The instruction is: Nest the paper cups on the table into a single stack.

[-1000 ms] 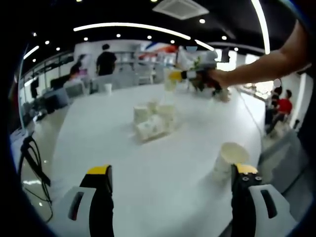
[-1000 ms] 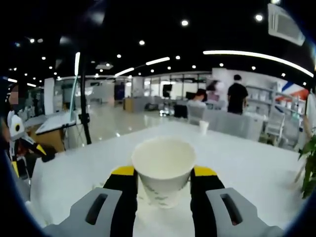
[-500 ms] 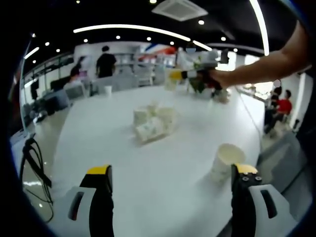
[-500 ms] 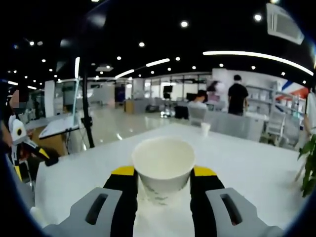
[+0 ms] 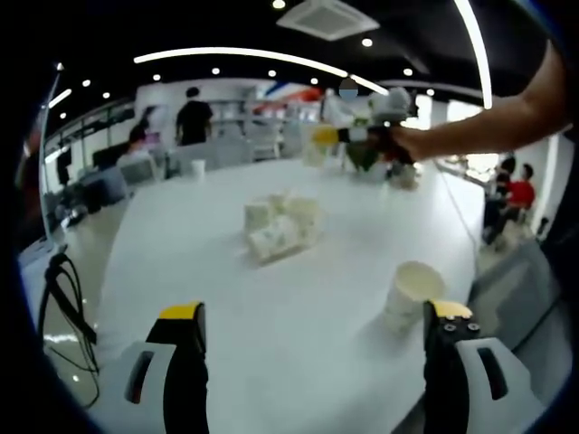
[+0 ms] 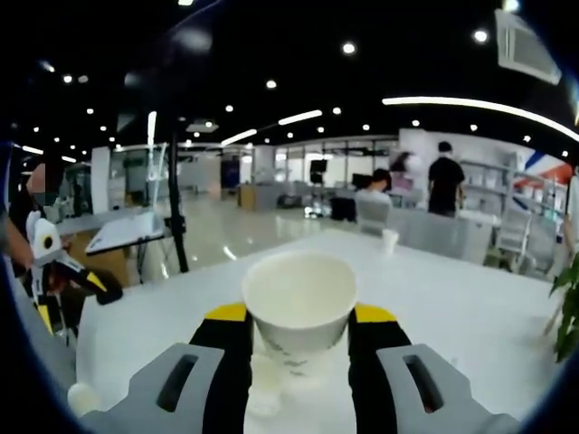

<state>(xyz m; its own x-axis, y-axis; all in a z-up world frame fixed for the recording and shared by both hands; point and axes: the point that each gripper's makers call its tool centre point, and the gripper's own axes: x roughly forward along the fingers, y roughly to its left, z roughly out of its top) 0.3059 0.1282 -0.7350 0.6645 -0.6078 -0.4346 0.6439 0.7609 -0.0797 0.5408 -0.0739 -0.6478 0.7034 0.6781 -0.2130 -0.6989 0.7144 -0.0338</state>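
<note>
On the wide white worktop (image 5: 226, 298) a loose heap of paper cups (image 5: 280, 226) lies mid-surface, some tipped on their sides, and a lone upright cup (image 5: 409, 294) stands near the edge just beside the left gripper (image 5: 312, 362), whose jaws are spread wide with nothing between them. The right gripper (image 6: 298, 339) is closed on a held cup (image 6: 298, 307), pinched at mid-wall below the rim. Thin and feather-light, these cups will likely dent or slide, so a gentle grip on the side wall looks best.
</note>
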